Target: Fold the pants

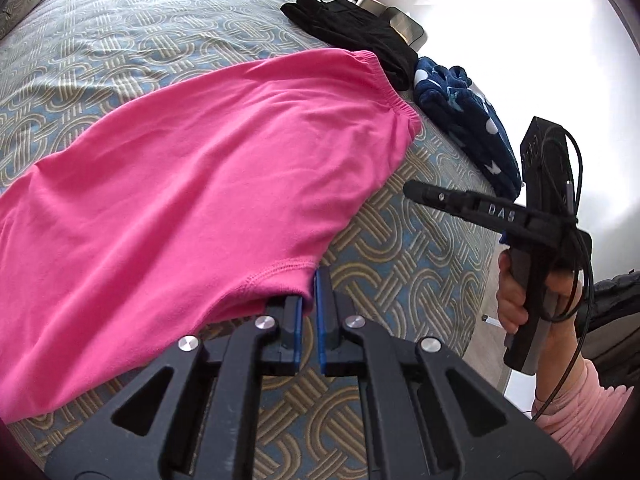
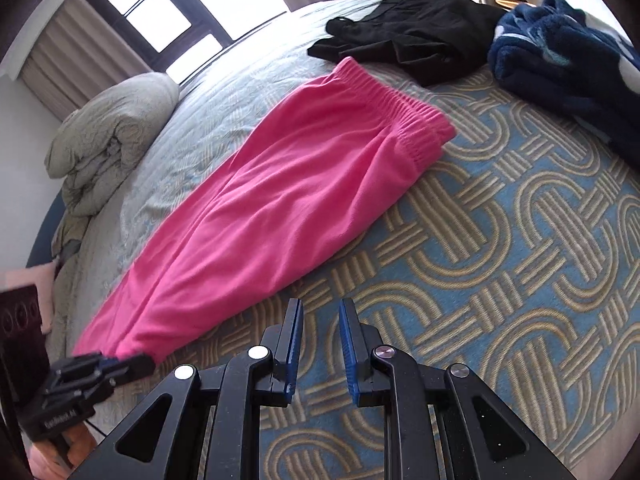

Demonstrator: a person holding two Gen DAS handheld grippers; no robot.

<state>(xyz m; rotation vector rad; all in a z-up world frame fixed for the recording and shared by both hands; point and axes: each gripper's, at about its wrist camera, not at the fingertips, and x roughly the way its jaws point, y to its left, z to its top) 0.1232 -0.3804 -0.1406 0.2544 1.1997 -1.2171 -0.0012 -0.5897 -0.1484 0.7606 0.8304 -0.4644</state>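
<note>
Pink pants [image 2: 300, 184] lie lengthwise on the patterned bedspread [image 2: 500, 240], folded leg over leg, with the elastic waistband at the far end. My left gripper [image 1: 309, 292] is shut on the hem corner of the pink pants [image 1: 200, 168]. In the right wrist view the left gripper [image 2: 128, 364] shows at the lower left, clamped on the leg end. My right gripper [image 2: 320, 312] stands open over bare bedspread, just right of the pants' near edge, with nothing between its fingers. A hand holds the right gripper [image 1: 416, 193] above the bed's edge.
A black garment [image 2: 420, 36] lies just past the waistband, and a navy fleece garment [image 2: 568, 64] lies at the far right. A rolled grey duvet [image 2: 112, 136] sits under the window on the left. The bed's edge [image 1: 486, 240] runs close on the right.
</note>
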